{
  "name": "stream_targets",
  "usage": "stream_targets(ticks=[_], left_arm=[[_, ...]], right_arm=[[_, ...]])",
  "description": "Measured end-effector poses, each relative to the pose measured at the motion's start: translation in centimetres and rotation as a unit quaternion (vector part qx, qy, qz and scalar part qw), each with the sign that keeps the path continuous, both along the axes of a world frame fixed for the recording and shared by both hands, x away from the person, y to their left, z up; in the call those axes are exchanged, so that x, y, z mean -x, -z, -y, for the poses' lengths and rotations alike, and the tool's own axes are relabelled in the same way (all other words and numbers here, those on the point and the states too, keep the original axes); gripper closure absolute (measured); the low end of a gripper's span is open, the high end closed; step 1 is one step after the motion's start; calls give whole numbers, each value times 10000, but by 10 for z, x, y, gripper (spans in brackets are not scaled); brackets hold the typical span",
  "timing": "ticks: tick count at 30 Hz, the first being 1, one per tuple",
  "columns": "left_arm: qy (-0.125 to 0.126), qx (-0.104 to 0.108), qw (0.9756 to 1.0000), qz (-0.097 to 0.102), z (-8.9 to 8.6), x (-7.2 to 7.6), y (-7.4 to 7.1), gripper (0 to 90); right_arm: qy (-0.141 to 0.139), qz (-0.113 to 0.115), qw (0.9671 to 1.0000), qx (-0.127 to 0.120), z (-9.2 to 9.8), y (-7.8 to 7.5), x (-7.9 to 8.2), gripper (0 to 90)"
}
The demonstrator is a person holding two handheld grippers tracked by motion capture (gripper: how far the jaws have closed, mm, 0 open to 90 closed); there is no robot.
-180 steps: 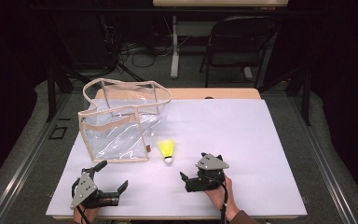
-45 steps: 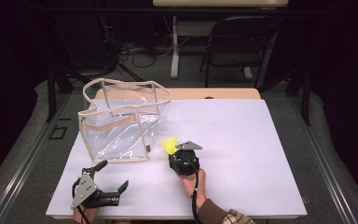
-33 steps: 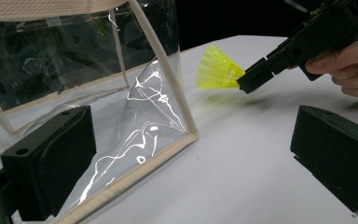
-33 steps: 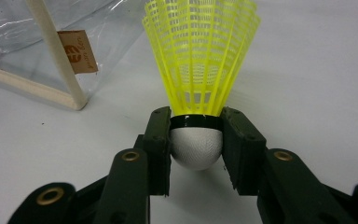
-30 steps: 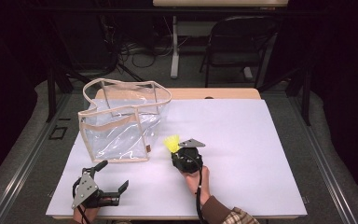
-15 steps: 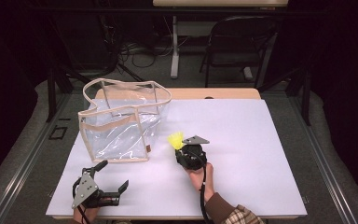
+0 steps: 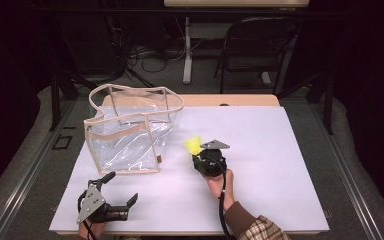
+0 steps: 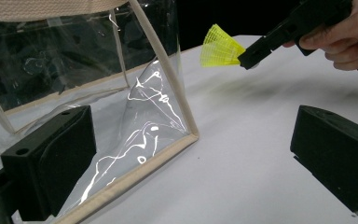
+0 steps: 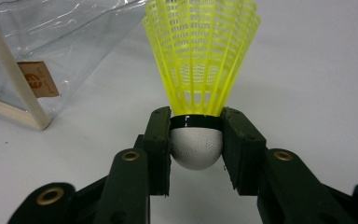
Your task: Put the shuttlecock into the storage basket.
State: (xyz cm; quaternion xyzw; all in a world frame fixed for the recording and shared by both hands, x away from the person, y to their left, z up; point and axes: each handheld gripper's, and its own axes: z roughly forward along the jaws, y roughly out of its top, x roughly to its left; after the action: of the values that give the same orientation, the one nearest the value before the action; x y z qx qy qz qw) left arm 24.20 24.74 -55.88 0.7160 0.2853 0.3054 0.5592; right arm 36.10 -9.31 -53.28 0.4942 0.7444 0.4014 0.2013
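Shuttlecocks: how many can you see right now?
1. The yellow shuttlecock is clamped by its white head in the right gripper, lifted off the table beside the clear bag.

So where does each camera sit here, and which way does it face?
High view: above the table's near edge, looking forward and down; both hands, left tongs, right tongs.
Left gripper view: low, facing the bag; own open jaws.
Right gripper view: along jaws clamping the shuttlecock.
Shared: bag, shuttlecock.

I work in a lab-like recording room. A white table (image 7: 280, 165) stands on grey carpet (image 7: 25, 165), with dark walls, floor cables (image 7: 150, 52) and a folding chair (image 7: 252, 47) behind it.
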Motion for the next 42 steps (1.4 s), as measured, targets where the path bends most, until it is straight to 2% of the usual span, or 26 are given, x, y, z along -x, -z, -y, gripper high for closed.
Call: stream_targets(ticks=[12,23,42], left_arm=[[11,6,10000,4,0,0,0,2],[8,16,10000,10,0,0,0,2],[-1,15,10000,15,0,0,0,2]], right_arm=[[35,49,10000,65,9,-11,-9,654],[-50,62,9999,139,11,-18,-18,653],[-73,150,9997,186,18,-39,-31,653]])
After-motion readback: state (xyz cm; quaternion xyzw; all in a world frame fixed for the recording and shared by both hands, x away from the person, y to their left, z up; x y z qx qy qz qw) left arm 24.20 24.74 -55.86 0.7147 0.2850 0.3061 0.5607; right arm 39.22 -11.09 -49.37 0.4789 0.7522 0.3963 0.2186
